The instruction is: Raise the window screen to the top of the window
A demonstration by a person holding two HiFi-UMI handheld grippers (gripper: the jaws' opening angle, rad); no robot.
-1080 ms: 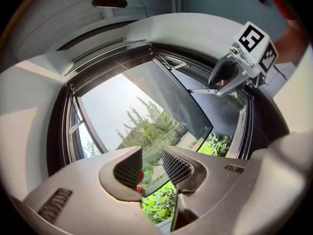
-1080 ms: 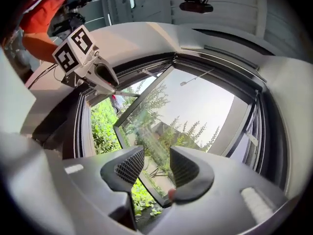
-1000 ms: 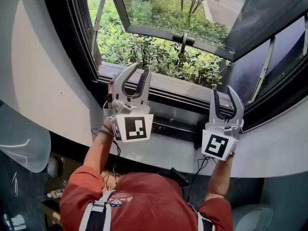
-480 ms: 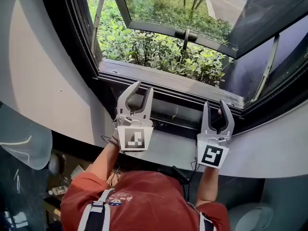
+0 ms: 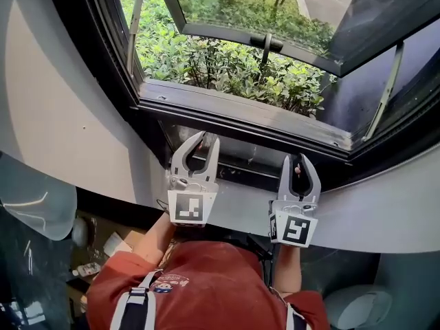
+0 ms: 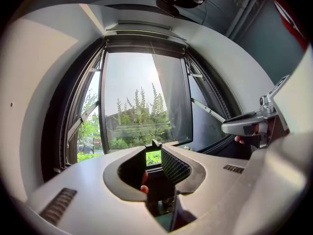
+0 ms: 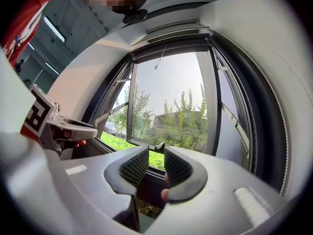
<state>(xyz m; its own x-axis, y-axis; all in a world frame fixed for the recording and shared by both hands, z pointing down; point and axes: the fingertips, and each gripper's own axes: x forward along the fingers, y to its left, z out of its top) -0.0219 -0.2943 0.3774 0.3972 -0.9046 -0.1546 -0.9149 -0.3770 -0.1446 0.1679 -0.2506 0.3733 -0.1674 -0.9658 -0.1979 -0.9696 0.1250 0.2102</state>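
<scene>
The window [image 5: 240, 119] has a dark frame, and its glass sash [image 5: 261, 43] is swung outward. No screen mesh is clear to me across the opening. A dark low rail [image 5: 247, 165] runs along the inner base of the frame. My left gripper [image 5: 205, 141] points at that rail's left part, with its jaws apart and closing. My right gripper [image 5: 298, 161] points at the rail's right part, its jaws also closing. The left gripper [image 6: 154, 160] and the right gripper [image 7: 156, 165] each show only dark frame in the gap, with no pad pressing on anything.
A pale curved wall [image 5: 62, 115] surrounds the window, and a white sill [image 5: 371, 218] runs under it. Green shrubs [image 5: 227, 67] lie outside. Metal stay arms [image 5: 381, 95] hold the sash. A thin cord [image 7: 157, 65] hangs from the top of the frame.
Both grippers came down from in front of the opening to the rail at the frame's base and rolled upright. The right jaws have narrowed.
</scene>
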